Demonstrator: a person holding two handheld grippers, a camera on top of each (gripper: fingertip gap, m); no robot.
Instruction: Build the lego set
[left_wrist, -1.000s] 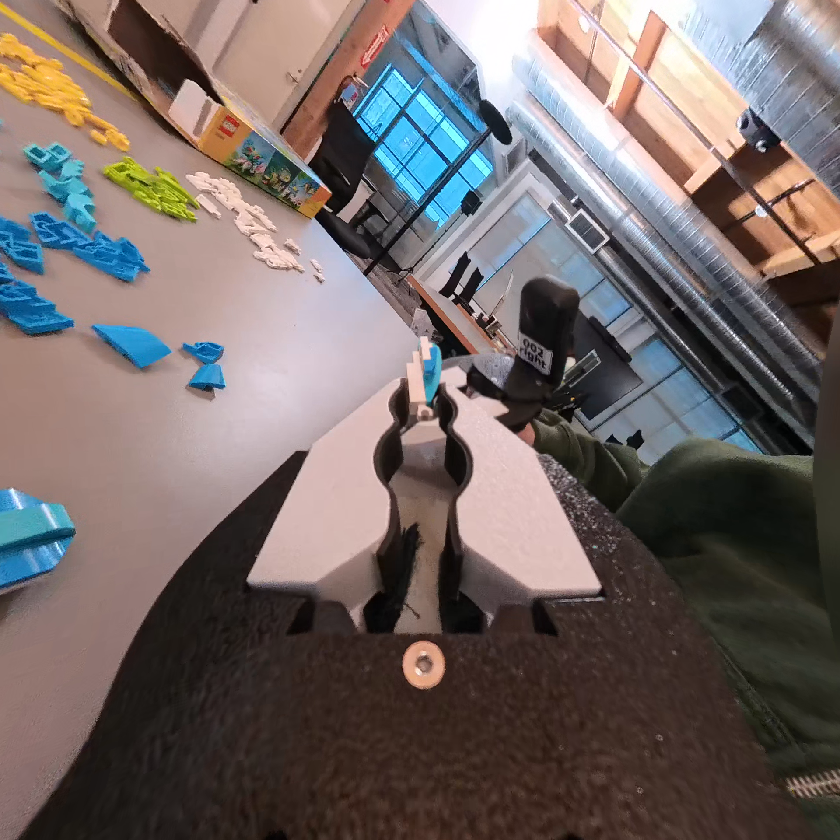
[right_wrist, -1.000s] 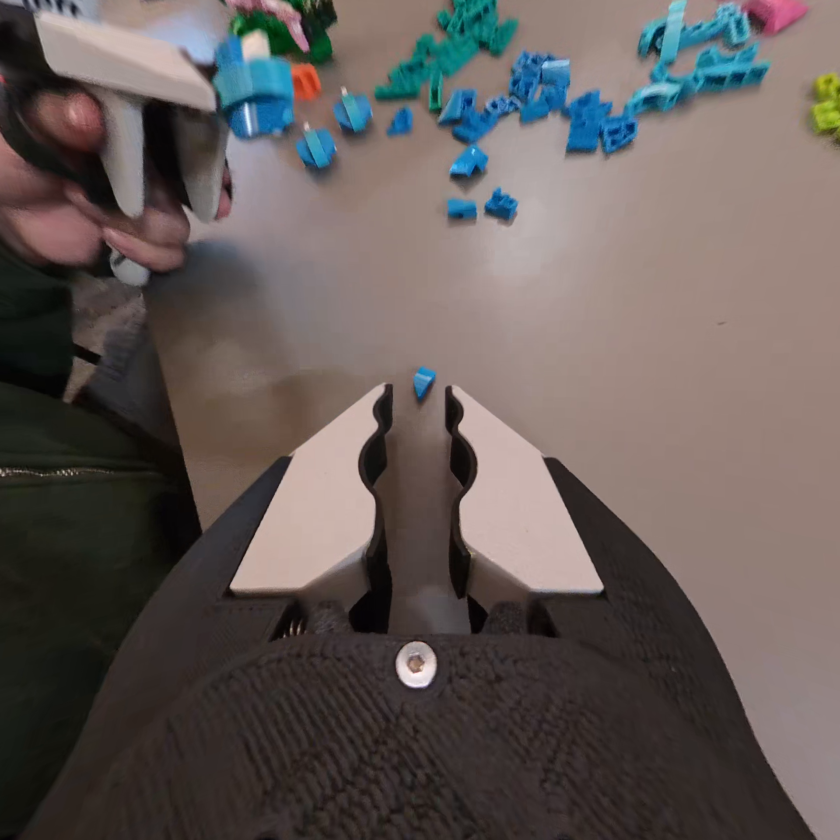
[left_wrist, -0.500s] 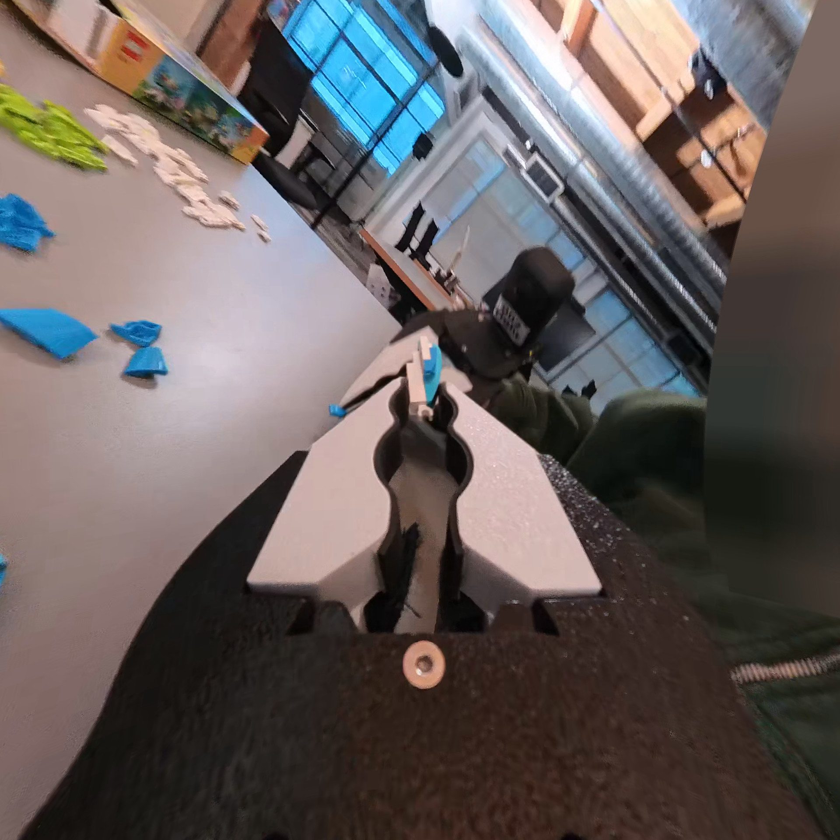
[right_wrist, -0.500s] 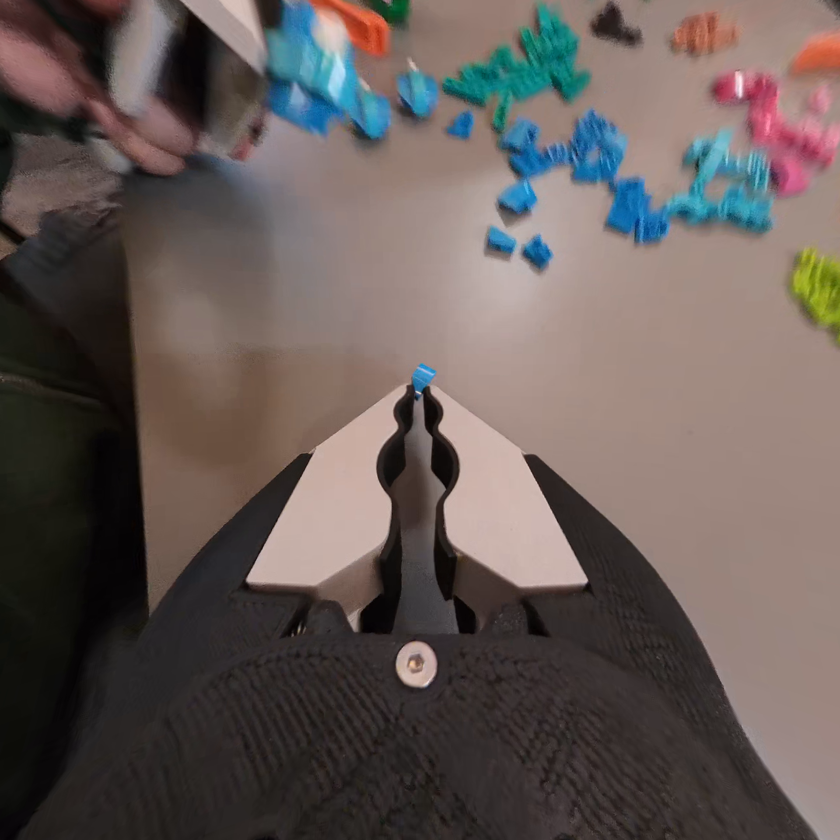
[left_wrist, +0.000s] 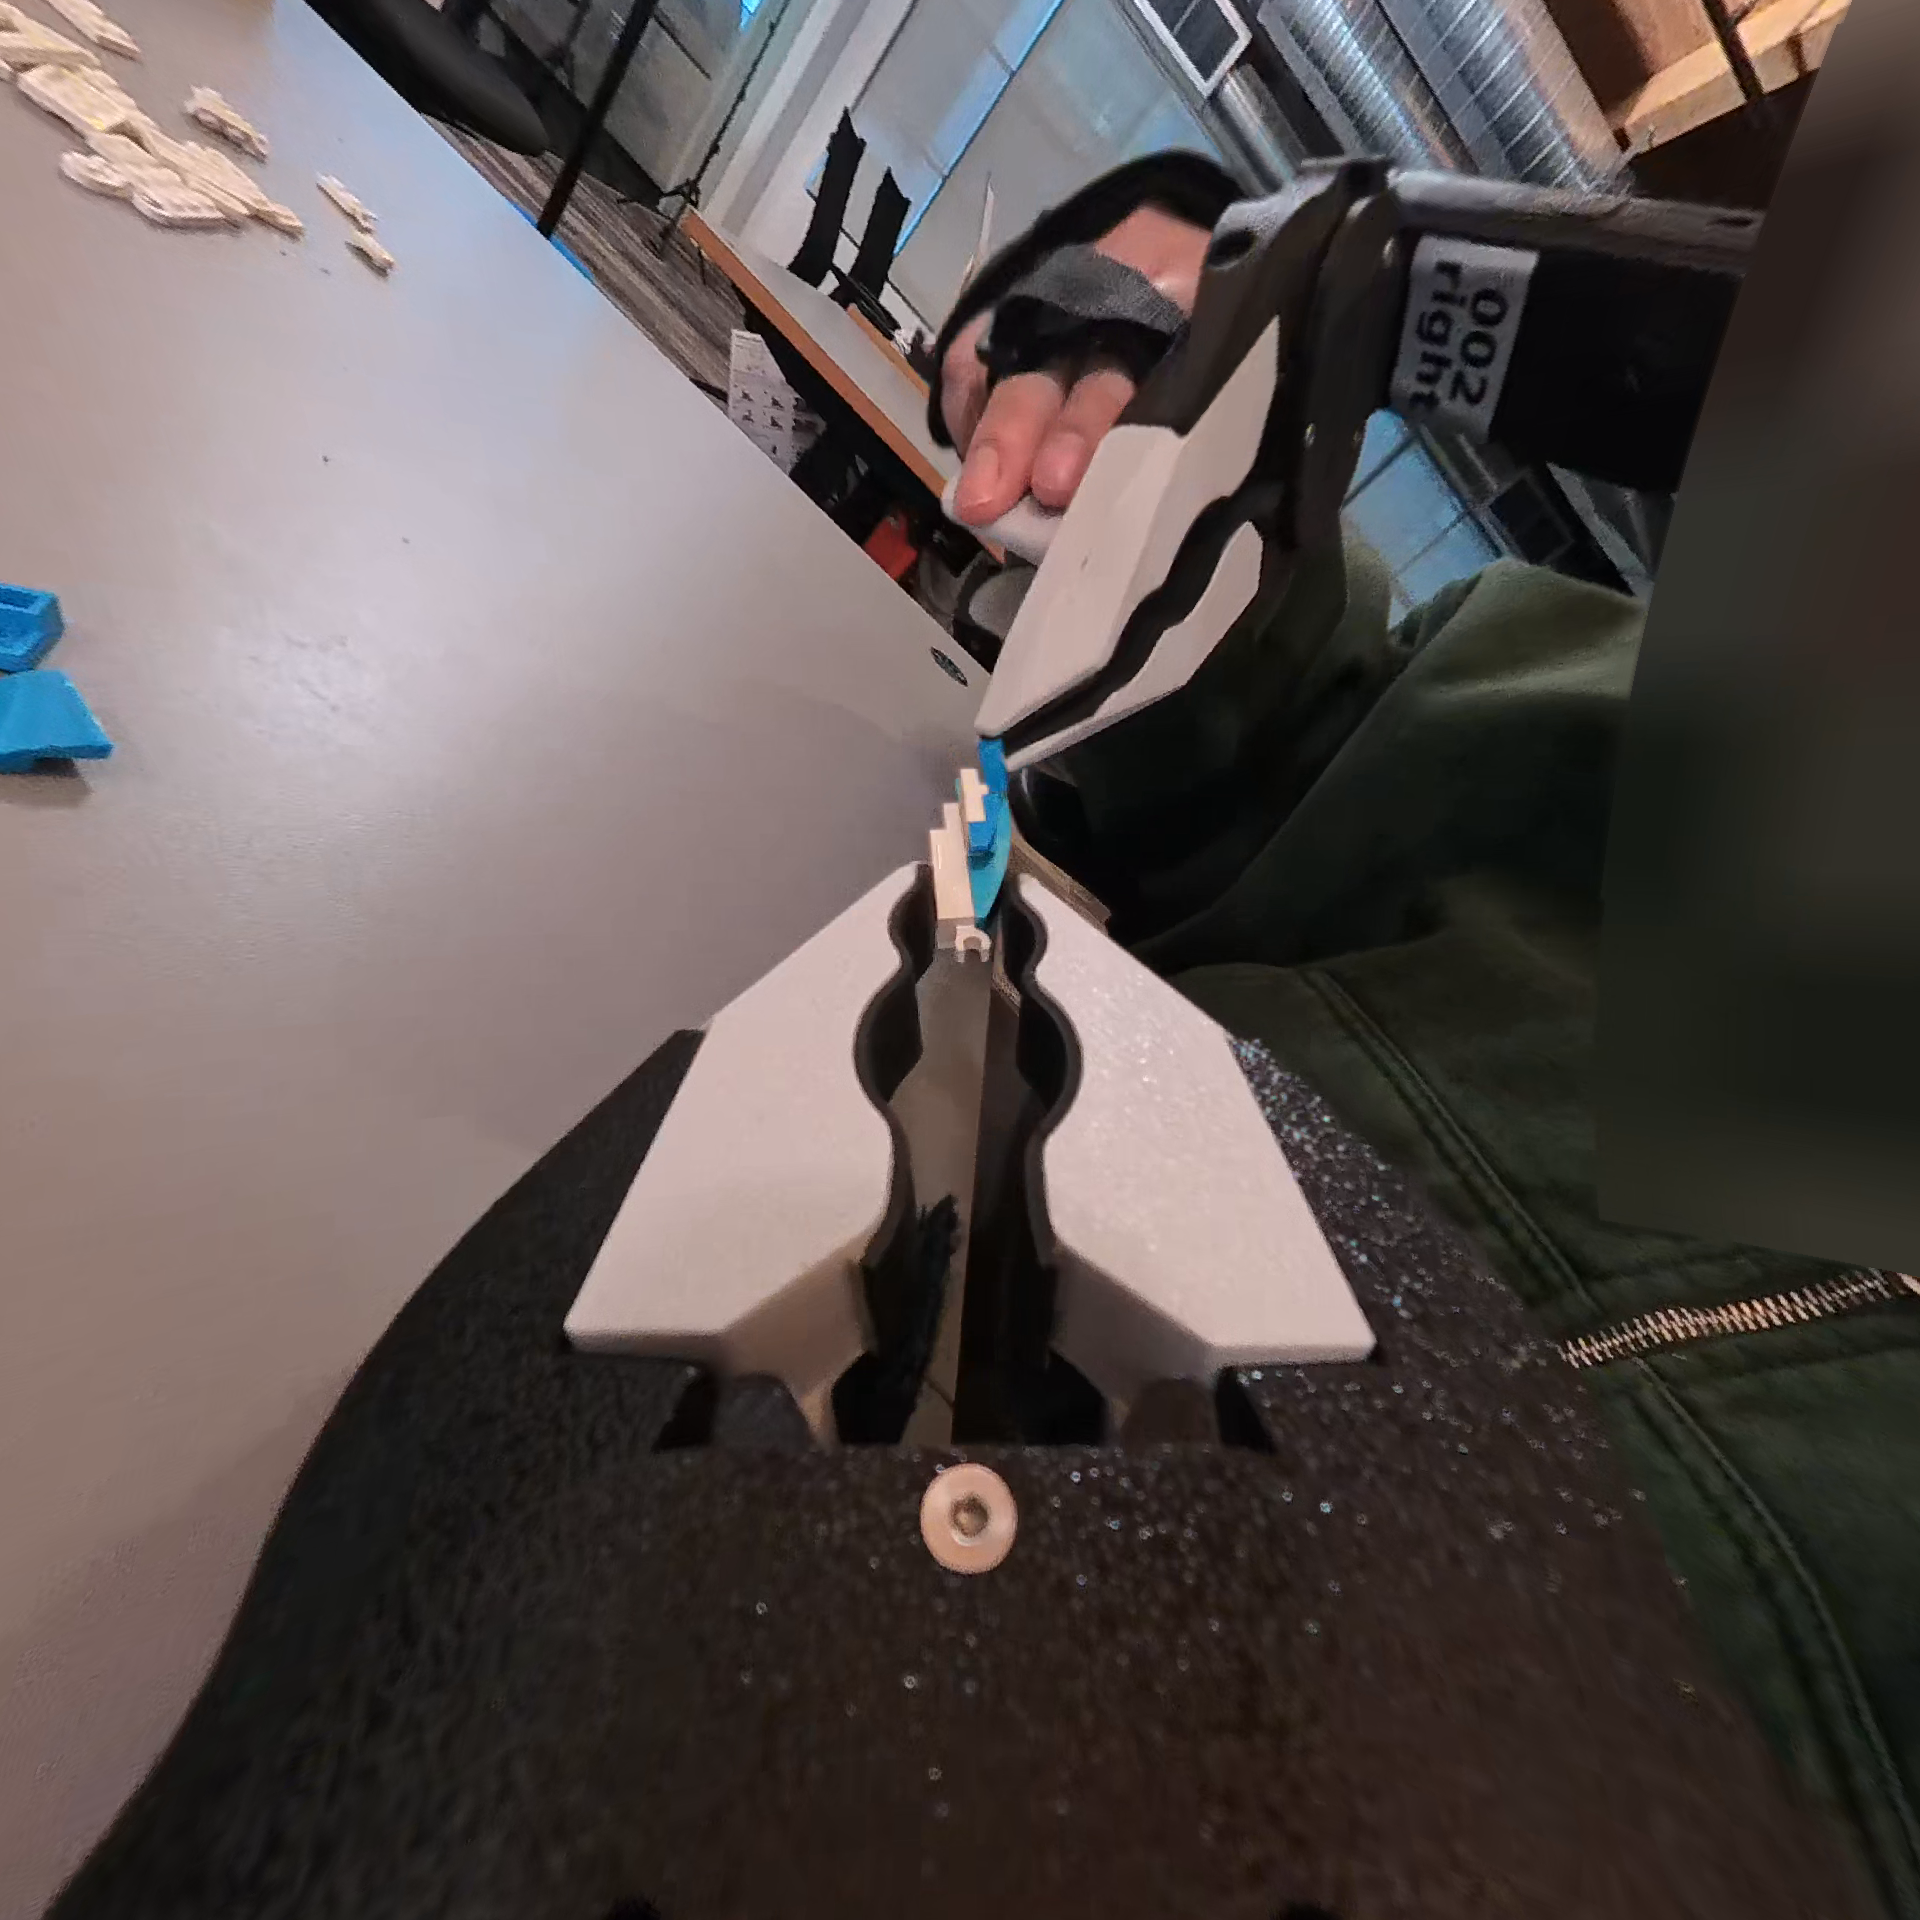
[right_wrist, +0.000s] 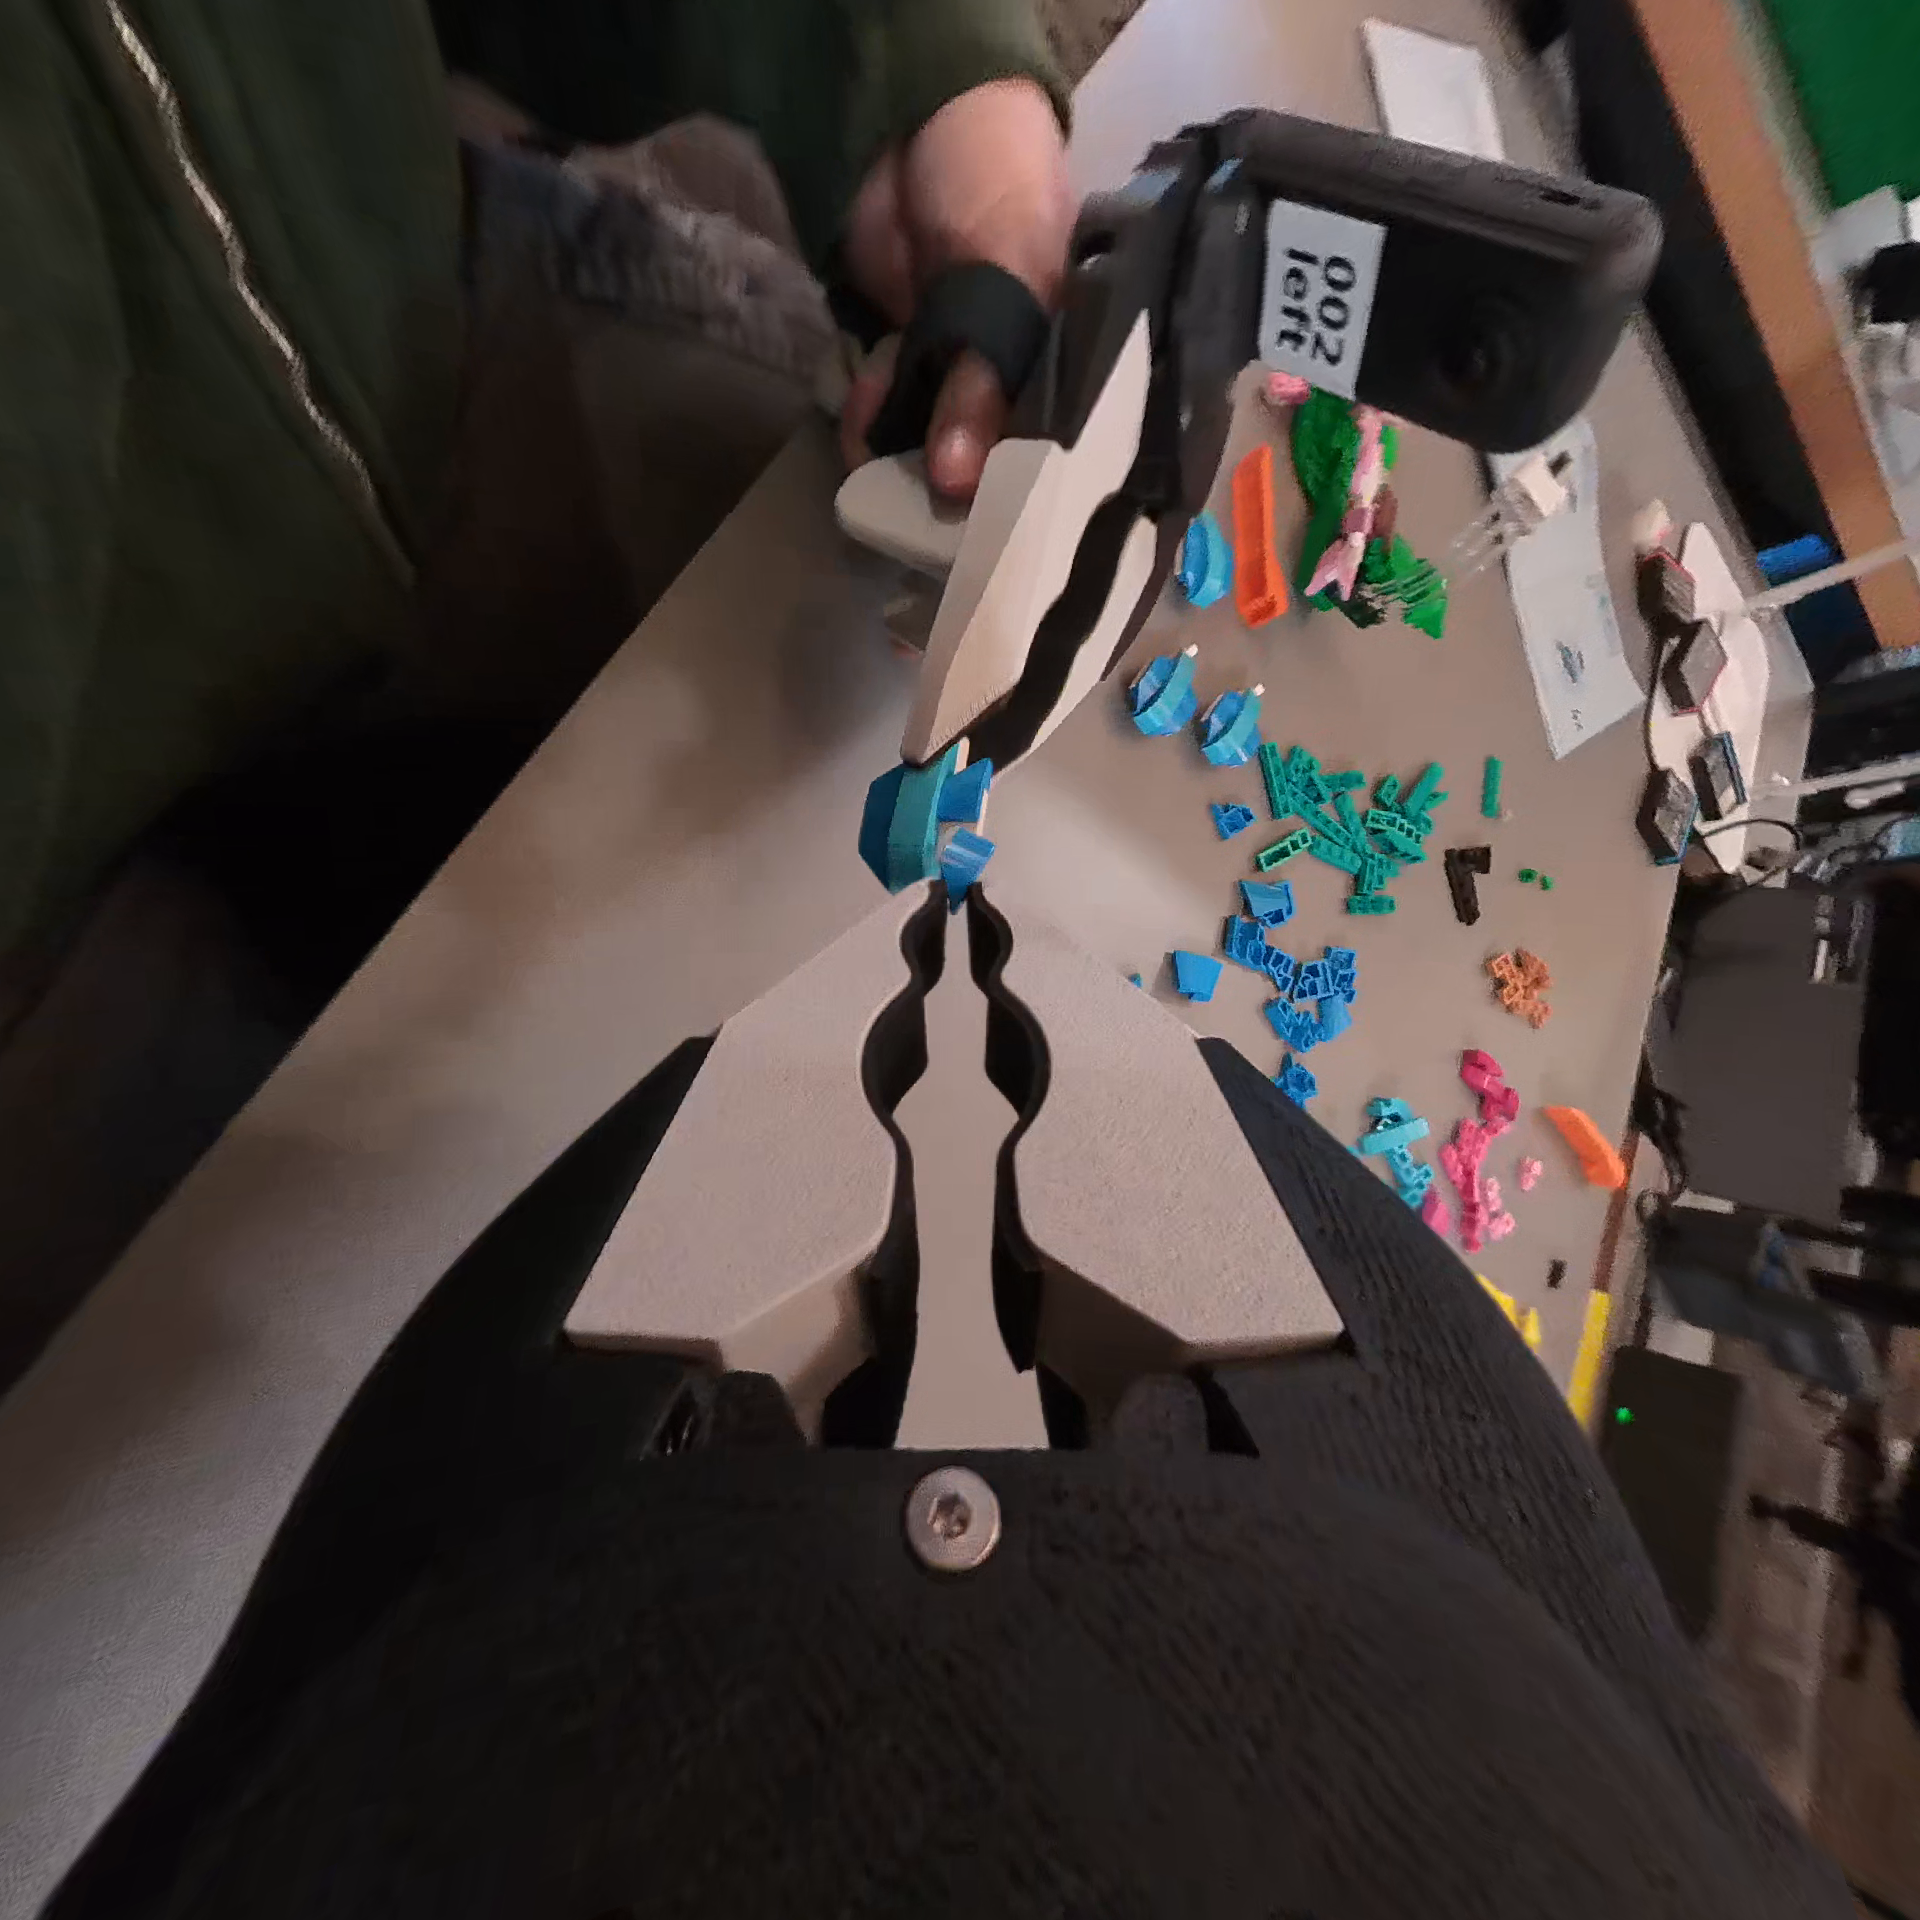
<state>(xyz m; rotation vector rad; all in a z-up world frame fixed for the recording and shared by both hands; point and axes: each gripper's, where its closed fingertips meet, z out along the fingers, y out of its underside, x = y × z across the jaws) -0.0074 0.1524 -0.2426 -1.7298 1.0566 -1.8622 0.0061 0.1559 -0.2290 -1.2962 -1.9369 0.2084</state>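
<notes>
My left gripper (left_wrist: 971, 902) is shut on a small blue and white lego assembly (left_wrist: 975, 836), held in the air over the table's near edge. My right gripper (right_wrist: 951, 899) is shut on a tiny blue piece (right_wrist: 961, 860). The piece touches the assembly (right_wrist: 906, 821), so the two grippers meet tip to tip. In the left wrist view the right gripper (left_wrist: 1006, 732) comes down from the upper right, with the tiny blue piece (left_wrist: 992, 756) at its tips. In the right wrist view the left gripper (right_wrist: 951, 750) comes in from above.
On the grey table (right_wrist: 582, 935) lie loose piles of teal bricks (right_wrist: 1351, 821), blue bricks (right_wrist: 1288, 987) and pink bricks (right_wrist: 1475, 1153), an orange piece (right_wrist: 1257, 540) and a green and pink built model (right_wrist: 1361, 520). White pieces (left_wrist: 156, 177) lie far off. The person's green jacket (left_wrist: 1507, 935) is close by. Less than 4 cm separates the two grippers' tips.
My right gripper shut on the tiny blue piece on the table, lifted it and turned towards the left gripper. The left gripper swung towards it, and the tips now meet.
</notes>
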